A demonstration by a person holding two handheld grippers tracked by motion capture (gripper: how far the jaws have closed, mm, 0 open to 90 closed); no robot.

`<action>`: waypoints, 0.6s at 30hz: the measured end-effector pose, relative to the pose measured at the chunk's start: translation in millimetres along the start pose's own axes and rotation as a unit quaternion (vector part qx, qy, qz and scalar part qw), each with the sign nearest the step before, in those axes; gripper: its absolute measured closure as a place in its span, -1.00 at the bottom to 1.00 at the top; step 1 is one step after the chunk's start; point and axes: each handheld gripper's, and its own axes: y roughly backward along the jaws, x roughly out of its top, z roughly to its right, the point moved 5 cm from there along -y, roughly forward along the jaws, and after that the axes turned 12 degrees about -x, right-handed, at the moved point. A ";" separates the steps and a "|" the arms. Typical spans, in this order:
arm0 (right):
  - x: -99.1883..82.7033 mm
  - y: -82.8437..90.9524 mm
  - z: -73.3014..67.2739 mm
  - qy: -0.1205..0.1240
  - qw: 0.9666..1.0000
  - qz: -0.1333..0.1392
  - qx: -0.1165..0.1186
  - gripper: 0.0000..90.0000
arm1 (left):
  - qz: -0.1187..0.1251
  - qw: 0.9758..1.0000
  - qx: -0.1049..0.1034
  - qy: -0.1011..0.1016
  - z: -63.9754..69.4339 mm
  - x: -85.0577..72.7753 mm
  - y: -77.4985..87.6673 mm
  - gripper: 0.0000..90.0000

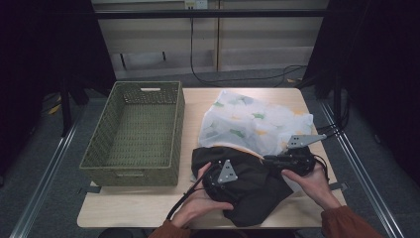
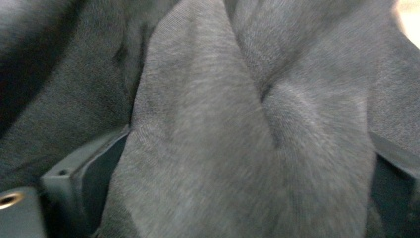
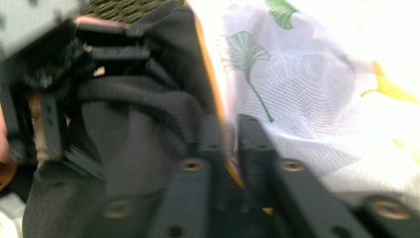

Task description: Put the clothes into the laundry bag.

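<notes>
The dark garment [image 1: 247, 183] bunches between the left gripper's [image 1: 214, 182] wide-spread jaws, pads clear, while the right gripper [image 3: 229, 148], nearly closed, pinches its orange-lined edge.

Dark cloth [image 1: 250, 186], charcoal-olive knit w/ orange edge, crumpled in soft folds; bunched thick between left gripper [image 2: 242, 163] fingers, which stand wide apart either side of one fat fold. Orange edge caught in narrow gap between right gripper [image 3: 229, 144] fingers [image 3: 210, 136]. Rest spread below and beside both, rumpled, flat on table.
</notes>
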 end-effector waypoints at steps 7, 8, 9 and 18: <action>11.0 -16.2 -5.7 0.026 1.000 -0.006 -0.008 0.34 | 0.006 1.000 0.023 0.008 -3.8 -0.4 3.1 -0.29; 11.5 -19.0 -7.4 0.028 1.000 -0.009 -0.008 0.40 | 0.013 1.000 0.022 0.013 -5.7 -0.5 5.0 -0.12; 11.9 -21.9 -9.0 0.030 0.999 -0.013 -0.006 0.59 | 0.022 0.999 0.024 0.015 -8.9 -1.1 5.5 0.01; 25.9 -20.8 -16.1 0.015 1.000 0.001 0.014 0.99 | 0.085 0.991 0.065 0.077 -29.1 6.5 17.9 0.65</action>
